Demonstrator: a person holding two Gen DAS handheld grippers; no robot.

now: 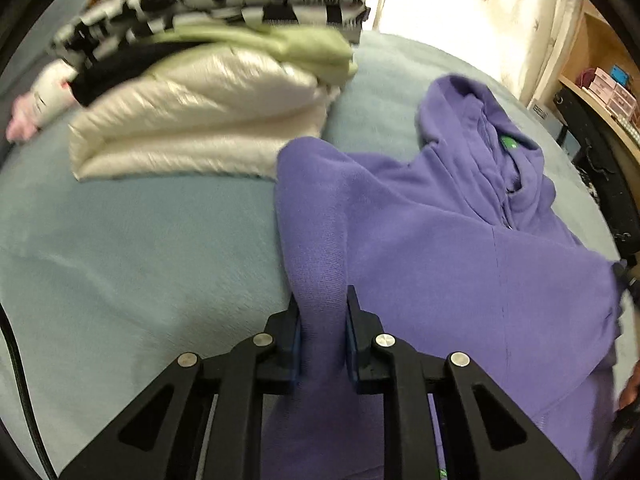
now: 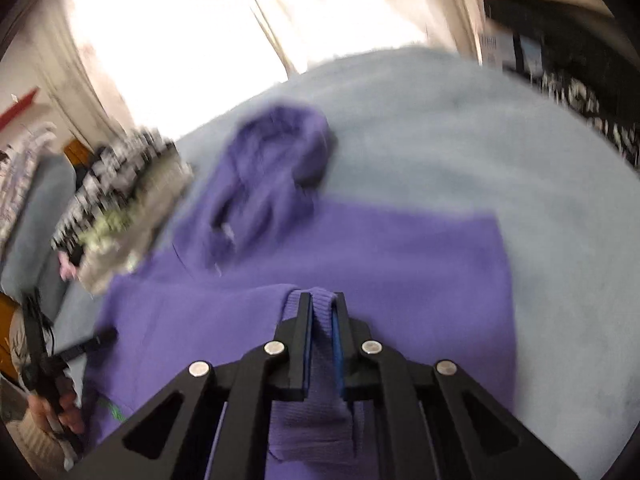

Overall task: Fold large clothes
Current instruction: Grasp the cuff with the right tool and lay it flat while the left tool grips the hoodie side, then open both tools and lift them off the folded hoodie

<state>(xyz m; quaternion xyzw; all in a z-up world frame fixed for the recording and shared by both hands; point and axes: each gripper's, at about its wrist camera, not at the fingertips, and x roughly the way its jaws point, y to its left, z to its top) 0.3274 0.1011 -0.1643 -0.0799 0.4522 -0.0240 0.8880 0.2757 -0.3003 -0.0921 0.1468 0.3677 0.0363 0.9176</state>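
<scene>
A purple hoodie (image 1: pixel 460 240) lies spread on the pale blue bed (image 1: pixel 140 248), hood (image 1: pixel 492 128) toward the far side. My left gripper (image 1: pixel 323 300) is shut on a thick fold of its sleeve, which rises between the two pads. In the right wrist view the same hoodie (image 2: pixel 400 248) lies below me with its hood (image 2: pixel 276 160) further off. My right gripper (image 2: pixel 321 300) is shut on the ribbed purple cuff (image 2: pixel 316 420), which hangs back between the fingers. The left gripper (image 2: pixel 102 336) and the hand holding it show at that view's left edge.
A stack of folded clothes (image 1: pixel 208 80) sits at the bed's far left: a shiny cream puffer, a green piece, a black-and-white checked one on top. A wooden shelf with boxes (image 1: pixel 600 88) stands at the right. Bright curtains (image 1: pixel 460 8) hang behind. A black cable (image 1: pixel 20 380) runs at the left edge.
</scene>
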